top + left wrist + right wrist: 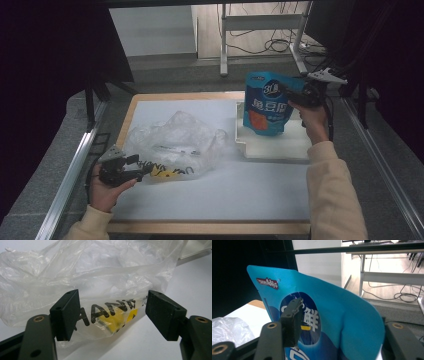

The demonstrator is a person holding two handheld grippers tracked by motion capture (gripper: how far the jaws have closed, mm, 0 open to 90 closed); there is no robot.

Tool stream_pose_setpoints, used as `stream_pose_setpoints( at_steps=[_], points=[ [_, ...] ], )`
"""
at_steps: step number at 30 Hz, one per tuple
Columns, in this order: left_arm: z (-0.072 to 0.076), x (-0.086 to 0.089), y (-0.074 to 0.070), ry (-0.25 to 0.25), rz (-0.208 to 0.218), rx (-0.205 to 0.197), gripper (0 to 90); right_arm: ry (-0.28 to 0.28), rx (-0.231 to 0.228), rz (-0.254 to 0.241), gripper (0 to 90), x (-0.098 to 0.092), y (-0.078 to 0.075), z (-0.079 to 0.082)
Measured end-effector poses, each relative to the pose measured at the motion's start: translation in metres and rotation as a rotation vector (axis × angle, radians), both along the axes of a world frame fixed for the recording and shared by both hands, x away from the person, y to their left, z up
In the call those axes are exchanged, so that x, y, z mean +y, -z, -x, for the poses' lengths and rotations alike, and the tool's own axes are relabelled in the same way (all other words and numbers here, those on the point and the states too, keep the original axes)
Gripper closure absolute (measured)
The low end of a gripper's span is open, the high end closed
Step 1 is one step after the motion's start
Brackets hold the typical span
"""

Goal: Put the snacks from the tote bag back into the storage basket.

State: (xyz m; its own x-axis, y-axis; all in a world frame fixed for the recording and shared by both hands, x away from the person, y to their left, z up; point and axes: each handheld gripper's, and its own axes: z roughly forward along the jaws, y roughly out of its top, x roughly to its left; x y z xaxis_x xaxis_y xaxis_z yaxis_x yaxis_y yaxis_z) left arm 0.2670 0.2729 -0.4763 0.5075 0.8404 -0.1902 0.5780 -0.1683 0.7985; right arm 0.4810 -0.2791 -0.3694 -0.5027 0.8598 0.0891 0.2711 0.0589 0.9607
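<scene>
white table (pixel 210 200): blue pouch (pixel 267 105) between right tongs (pixel 290 97); bag lettering (pixel 107 310) legible close-up.

Crinkly clear plastic bag (pixel 100 272) btwn my left tongs' matt black jaws; glossy blue foil-look pouch (pixel 342 322) by my right tongs; smooth white tray (pixel 272 147) under it.

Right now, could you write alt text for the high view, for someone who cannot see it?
A person's right tool is at the top of a blue pouch standing in a white tray. The left tool is open at the edge of a clear bag.
</scene>
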Motion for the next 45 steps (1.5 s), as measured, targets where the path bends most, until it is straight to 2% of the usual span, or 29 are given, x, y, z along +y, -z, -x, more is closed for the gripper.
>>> stream_pose_setpoints(
  at_steps=[10,14,18,23,24,27,29,31,33,35,36,37,38,40,42,43,45],
  points=[
    [0.002,-0.001,0.000,0.006,0.000,-0.002,28.7,0.033,0.040,-0.052,33.2,-0.014,0.002,0.010],
    [0.002,0.000,-0.001,0.006,0.006,-0.004,28.7,0.053,0.056,-0.066,26.3,-0.017,0.007,0.018],
    [0.003,0.000,-0.001,0.005,0.003,-0.005,28.7,0.062,0.068,-0.081,25.5,-0.020,0.011,0.024],
    [0.004,0.001,0.000,0.004,0.006,-0.004,28.7,0.056,0.076,-0.093,24.9,-0.024,0.018,0.039],
    [0.004,0.001,0.000,0.006,0.004,-0.006,28.7,0.050,0.081,-0.106,24.1,-0.026,0.020,0.047],
    [0.005,0.002,0.000,0.005,0.005,-0.008,28.7,0.045,0.088,-0.101,23.3,-0.026,0.023,0.055],
    [0.005,0.002,0.000,0.003,0.010,-0.010,28.7,0.031,0.094,-0.094,22.8,-0.025,0.029,0.068],
    [0.006,0.002,-0.001,0.002,0.009,-0.010,28.7,0.029,0.093,-0.098,22.7,-0.024,0.031,0.071],
    [0.007,0.002,-0.001,0.003,0.011,-0.013,28.7,0.020,0.104,-0.103,21.8,-0.021,0.037,0.083],
    [0.007,0.002,-0.002,0.002,0.013,-0.014,28.7,0.012,0.107,-0.102,21.5,-0.019,0.039,0.087],
    [0.008,0.002,-0.002,0.002,0.016,-0.017,28.8,-0.003,0.113,-0.099,21.3,-0.015,0.043,0.096],
    [0.008,0.002,-0.002,0.000,0.020,-0.022,28.8,-0.003,0.113,-0.099,21.3,-0.015,0.043,0.096],
    [0.009,0.001,-0.003,0.003,0.019,-0.026,29.0,-0.027,0.115,-0.091,21.2,-0.009,0.047,0.105],
    [0.010,0.000,-0.004,0.007,0.022,-0.029,29.0,-0.041,0.120,-0.084,21.2,-0.005,0.049,0.109],
    [0.010,-0.001,-0.004,0.012,0.021,-0.027,29.0,-0.072,0.132,-0.069,21.2,0.004,0.053,0.117],
    [0.010,-0.001,-0.003,0.014,0.021,-0.026,29.0,-0.108,0.143,-0.050,21.2,0.014,0.058,0.125],
    [0.010,-0.003,-0.003,0.016,0.018,-0.023,29.0,-0.125,0.146,-0.039,21.2,0.019,0.061,0.129]
  ],
)
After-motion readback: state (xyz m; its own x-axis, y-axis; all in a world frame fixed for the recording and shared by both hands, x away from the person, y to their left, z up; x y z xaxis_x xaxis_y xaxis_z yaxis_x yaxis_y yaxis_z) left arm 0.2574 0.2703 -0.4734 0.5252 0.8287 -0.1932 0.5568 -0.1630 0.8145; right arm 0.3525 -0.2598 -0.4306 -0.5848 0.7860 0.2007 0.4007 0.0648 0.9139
